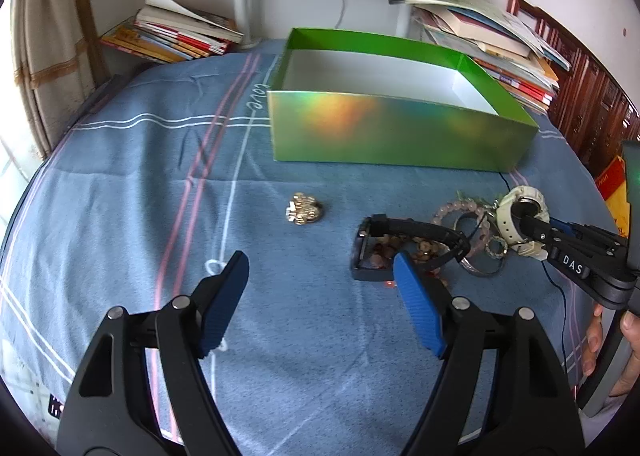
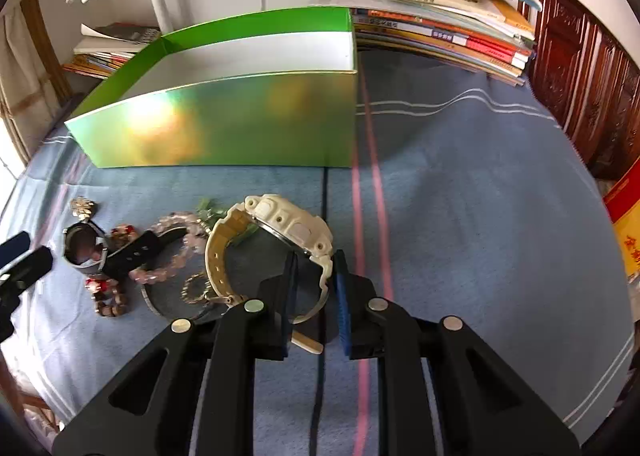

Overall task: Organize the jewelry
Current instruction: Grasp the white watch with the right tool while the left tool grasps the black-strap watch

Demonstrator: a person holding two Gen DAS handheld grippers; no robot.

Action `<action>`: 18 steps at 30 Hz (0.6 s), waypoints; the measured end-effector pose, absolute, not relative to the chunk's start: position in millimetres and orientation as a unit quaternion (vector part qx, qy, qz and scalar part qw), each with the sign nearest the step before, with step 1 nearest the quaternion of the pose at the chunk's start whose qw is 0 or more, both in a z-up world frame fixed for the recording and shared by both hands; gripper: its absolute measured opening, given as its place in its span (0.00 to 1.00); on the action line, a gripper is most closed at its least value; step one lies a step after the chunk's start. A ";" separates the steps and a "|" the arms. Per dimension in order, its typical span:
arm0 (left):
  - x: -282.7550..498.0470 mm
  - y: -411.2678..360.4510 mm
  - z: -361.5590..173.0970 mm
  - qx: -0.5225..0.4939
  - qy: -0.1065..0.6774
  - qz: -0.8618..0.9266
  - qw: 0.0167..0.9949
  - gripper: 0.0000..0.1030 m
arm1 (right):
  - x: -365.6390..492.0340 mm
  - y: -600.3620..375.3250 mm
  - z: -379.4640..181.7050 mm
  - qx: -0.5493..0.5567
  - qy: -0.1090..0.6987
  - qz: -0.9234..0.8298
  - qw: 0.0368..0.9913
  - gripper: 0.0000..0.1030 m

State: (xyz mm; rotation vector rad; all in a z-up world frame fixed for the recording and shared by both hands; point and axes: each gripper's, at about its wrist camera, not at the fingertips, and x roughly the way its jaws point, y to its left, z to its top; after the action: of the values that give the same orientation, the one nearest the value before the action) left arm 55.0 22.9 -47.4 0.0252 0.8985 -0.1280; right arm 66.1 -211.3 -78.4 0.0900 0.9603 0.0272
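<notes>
Chunky cream rubber watch (image 2: pixel 296 232), ribbed-padded right hand-held gripper (image 2: pixel 316 268), glossy green box (image 2: pixel 224 127)

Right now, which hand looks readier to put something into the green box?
The right. Its claw already straddles the white watch, with the green box just behind. The left claw is open with nothing between its fingers, short of the black watch.

A lived-in room of a home: a blue striped cloth (image 1: pixel 120 183) spread as the surface, untidy stacks of books (image 2: pixel 440 27), a carved dark wooden cabinet (image 2: pixel 580 87), beige curtains (image 1: pixel 44 67).
</notes>
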 end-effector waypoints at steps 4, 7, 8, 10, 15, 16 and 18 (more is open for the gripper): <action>66.0 17.9 -56.3 0.002 0.453 -0.083 0.888 0.58 | 58.0 -210.0 -79.1 0.034 0.457 0.010 0.889 0.18; 74.2 17.1 -56.8 -0.019 0.460 -0.104 0.882 0.41 | 57.0 -210.3 -79.4 0.029 0.456 0.008 0.890 0.18; 76.4 15.1 -56.5 -0.019 0.462 -0.107 0.880 0.35 | 57.1 -210.2 -79.4 0.028 0.456 0.008 0.890 0.18; 78.3 9.7 -56.2 -0.009 0.462 -0.108 0.880 0.29 | 57.3 -210.6 -79.8 0.026 0.455 0.006 0.890 0.18; 82.4 10.5 -52.4 -0.023 0.469 -0.127 0.874 0.25 | 56.8 -212.0 -79.0 0.029 0.452 0.004 0.892 0.18; 83.4 12.3 -51.2 -0.026 0.468 -0.127 0.874 0.29 | 56.3 -211.5 -78.7 0.029 0.451 0.003 0.892 0.18; 86.0 15.8 -49.3 -0.034 0.467 -0.126 0.874 0.33 | 56.8 -211.9 -78.2 0.027 0.450 0.001 0.892 0.18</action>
State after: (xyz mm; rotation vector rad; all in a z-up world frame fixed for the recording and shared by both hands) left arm 86.0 15.8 -49.3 -0.0715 0.9757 -0.2642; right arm 56.8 -211.9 -78.2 0.0571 0.9346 0.0026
